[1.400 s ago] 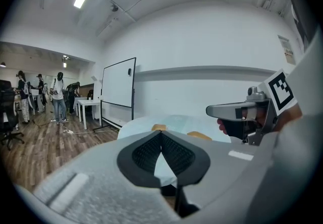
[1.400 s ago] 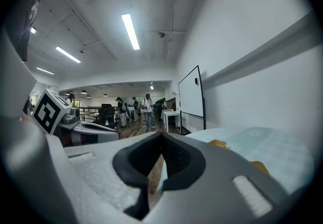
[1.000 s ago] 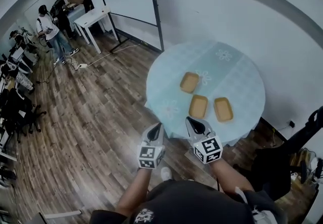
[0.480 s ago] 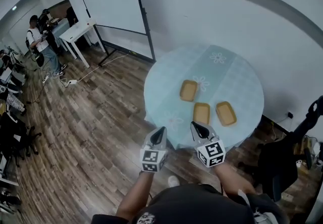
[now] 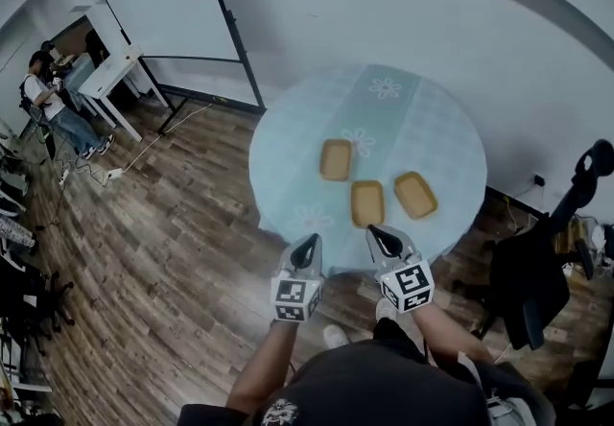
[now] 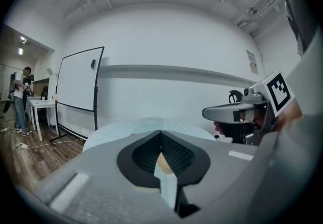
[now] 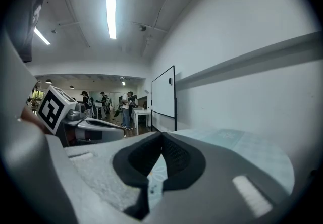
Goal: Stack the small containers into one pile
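Tan containers: three small, shallow trays. They are the far container, the middle container and the right container.
Where they are: on the round, pale blue surface. They lie near each other but apart, and none is stacked yet.
How they may feel: they look thin and light, maybe a bit bendy. A hard squeeze could dent one, and a push could make it slide.
Where to hold: pinch one short wall at the rim, one finger inside and one outside. Then lift it flat.
Left gripper: fingers pressed together with nothing in them, up in the air before the surface's near edge.
Right gripper: fingers together too, and empty. It is close to the middle container but not touching it.
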A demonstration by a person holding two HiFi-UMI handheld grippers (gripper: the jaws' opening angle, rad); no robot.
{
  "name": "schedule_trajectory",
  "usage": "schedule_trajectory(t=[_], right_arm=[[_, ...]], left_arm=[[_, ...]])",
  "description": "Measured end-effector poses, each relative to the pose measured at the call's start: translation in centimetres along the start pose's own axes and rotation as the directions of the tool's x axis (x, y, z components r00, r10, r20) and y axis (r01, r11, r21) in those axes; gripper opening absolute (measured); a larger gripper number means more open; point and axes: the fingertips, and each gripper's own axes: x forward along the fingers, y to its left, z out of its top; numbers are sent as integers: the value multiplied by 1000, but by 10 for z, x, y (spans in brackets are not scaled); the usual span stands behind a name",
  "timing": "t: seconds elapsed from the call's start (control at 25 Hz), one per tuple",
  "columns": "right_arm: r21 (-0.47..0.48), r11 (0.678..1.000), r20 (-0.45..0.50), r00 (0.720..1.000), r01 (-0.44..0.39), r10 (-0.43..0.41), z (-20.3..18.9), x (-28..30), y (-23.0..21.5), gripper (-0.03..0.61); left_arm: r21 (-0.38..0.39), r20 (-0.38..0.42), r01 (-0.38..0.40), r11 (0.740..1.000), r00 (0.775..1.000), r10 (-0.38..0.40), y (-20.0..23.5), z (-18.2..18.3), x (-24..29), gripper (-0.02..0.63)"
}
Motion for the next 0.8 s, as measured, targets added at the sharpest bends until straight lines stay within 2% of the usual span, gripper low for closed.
schedule_trajectory(t=[0.44, 0.6, 0.8], right_arm=[[22, 997, -75, 994, 77, -75, -39, -11, -90, 2], [41, 995, -97, 991, 96, -92, -63, -14, -125, 2], [49, 990, -178, 977, 132, -121, -102, -23, -157, 2]], left_arm=[[-25, -52, 55, 998, 997, -56, -44, -16, 79, -6], [-33, -89, 63, 997, 994, -66, -62, -36, 106, -6], [-38, -147, 57, 998, 987, -62, -73, -63, 127, -6]])
